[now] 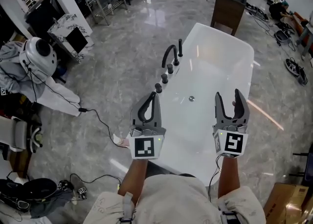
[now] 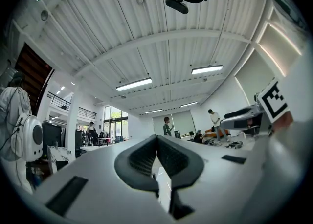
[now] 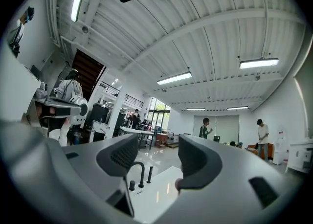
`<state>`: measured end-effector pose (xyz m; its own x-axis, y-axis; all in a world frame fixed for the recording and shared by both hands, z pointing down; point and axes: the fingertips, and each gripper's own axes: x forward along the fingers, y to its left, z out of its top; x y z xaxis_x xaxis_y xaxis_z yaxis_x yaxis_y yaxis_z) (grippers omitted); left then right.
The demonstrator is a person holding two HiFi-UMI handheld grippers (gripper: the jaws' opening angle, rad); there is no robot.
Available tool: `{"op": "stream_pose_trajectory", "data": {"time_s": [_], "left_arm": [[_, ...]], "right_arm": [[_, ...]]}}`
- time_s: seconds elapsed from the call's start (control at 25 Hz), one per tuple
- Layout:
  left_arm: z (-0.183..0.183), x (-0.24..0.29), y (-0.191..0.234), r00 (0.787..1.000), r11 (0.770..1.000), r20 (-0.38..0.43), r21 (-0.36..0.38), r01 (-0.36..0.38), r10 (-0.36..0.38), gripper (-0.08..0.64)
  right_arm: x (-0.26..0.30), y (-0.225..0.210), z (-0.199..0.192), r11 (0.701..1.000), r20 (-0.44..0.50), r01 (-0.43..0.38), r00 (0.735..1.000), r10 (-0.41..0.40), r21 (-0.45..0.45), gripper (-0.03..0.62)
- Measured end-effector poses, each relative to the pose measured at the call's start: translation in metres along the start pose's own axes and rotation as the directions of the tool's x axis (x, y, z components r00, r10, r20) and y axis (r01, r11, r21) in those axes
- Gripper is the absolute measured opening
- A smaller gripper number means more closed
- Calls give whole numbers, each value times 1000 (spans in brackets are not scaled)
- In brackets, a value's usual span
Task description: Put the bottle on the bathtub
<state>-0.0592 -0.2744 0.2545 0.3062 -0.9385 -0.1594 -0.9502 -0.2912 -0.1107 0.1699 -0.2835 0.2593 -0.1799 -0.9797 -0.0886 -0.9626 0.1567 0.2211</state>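
The left hand-held gripper (image 1: 154, 96) (image 2: 157, 139) has its jaws pressed together at the tips, with nothing pinched between them. It hangs in the air over the near left rim of the white bathtub (image 1: 230, 47), touching nothing. The black faucet (image 1: 169, 54) stands on that rim, ahead of it. The right hand-held gripper (image 1: 228, 94) (image 3: 157, 142) is spread wide and empty, held above the tub's basin. In its own view the faucet (image 3: 138, 171) shows well beyond the gap.
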Motion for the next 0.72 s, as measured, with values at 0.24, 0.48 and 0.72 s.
{"op": "stream_pose_trajectory", "data": {"time_s": [0.24,0.48,0.72], "left_arm": [[-6,-2,-5,1000,1000,-7,2,14,-14,3],[-5,-1,-11,1000,1000,-21,-20,19,-19,3],[-4,-2,-5,1000,1000,-16,-19,16,-17,3]], "right_arm": [[-3,2,-6,1000,-12,1,1000,-1,23,212],[-6,2,-5,999,-15,-2,1000,3,41,166],[-2,5,-6,998,-28,11,1000,-9,69,66]]}}
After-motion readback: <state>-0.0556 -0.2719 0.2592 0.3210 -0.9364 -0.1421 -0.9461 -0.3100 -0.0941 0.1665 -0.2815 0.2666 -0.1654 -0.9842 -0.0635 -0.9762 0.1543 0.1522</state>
